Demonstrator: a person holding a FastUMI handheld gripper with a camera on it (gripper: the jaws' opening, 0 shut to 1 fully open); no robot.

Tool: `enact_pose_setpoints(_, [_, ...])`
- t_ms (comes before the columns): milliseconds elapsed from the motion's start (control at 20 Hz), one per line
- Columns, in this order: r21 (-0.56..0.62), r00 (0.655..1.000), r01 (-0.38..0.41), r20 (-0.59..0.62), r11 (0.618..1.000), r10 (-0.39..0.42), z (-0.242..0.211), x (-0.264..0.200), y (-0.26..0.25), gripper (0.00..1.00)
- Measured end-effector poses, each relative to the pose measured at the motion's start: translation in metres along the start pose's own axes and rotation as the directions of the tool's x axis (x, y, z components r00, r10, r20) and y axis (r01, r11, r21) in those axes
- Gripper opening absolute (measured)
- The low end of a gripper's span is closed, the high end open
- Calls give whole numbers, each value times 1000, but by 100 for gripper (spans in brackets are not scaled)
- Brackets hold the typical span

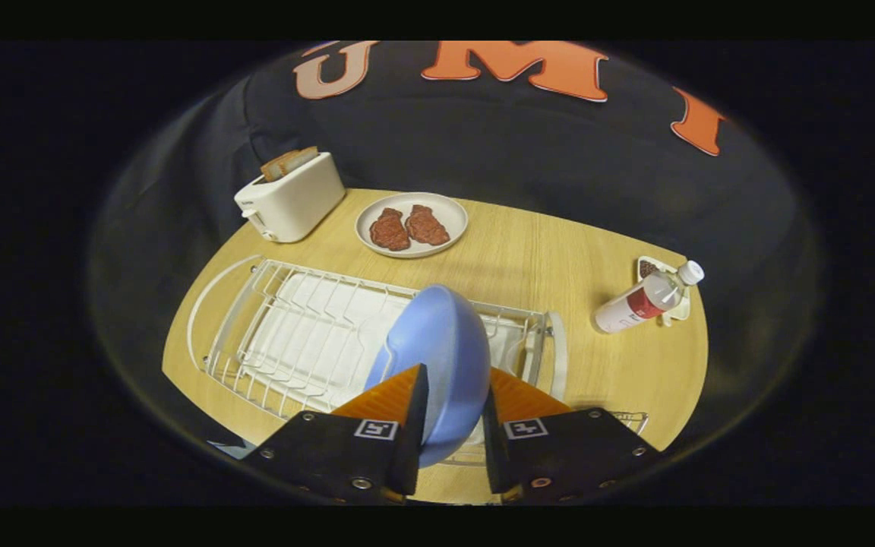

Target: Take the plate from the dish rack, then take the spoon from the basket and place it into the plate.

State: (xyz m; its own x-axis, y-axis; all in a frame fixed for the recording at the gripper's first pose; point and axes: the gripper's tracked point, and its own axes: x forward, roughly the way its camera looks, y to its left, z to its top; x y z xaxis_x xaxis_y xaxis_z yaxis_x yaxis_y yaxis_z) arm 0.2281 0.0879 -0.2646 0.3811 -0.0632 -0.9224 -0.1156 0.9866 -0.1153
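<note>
A light blue plate (pixel 437 357) stands on edge between my two fingers, and the gripper (pixel 453 414) is shut on its rim. The plate hangs above the white wire dish rack (pixel 293 334), which lies on the wooden table just ahead of the fingers. Part of a wire basket (pixel 630 418) peeks out beside the right finger (pixel 517 399); what it holds is hidden. The left finger (pixel 396 399) presses the plate's hollow face.
Beyond the rack stand a white toaster (pixel 293 199) with bread in it and a white plate with two pieces of meat (pixel 412 224). A plastic bottle (pixel 646 298) lies to the right, against a small white dish (pixel 654 270). Bare wooden table (pixel 559 258) lies between them.
</note>
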Motion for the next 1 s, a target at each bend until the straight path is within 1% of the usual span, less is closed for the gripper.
enact_pose_setpoints(50, [-9,999,31,14,999,-31,3,0,-5,34])
enact_pose_setpoints(100, [-10,995,93,39,996,-92,8,1,-20,31])
enact_pose_setpoints(150, [18,993,105,54,994,-106,14,1,-22,26])
enact_pose_setpoints(250, [39,986,137,85,990,-140,25,-3,-22,20])
enact_pose_setpoints(400, [-12,974,195,120,981,-193,37,-8,-22,19])
enact_pose_setpoints(550, [-37,945,281,188,959,-269,56,-23,-27,18])
enact_pose_setpoints(600, [-42,936,297,208,954,-283,60,-28,-30,18])
enact_pose_setpoints(800, [-43,925,296,262,954,-275,69,-52,-30,18])
enact_pose_setpoints(1000, [-30,932,242,287,970,-223,58,-76,-36,18])
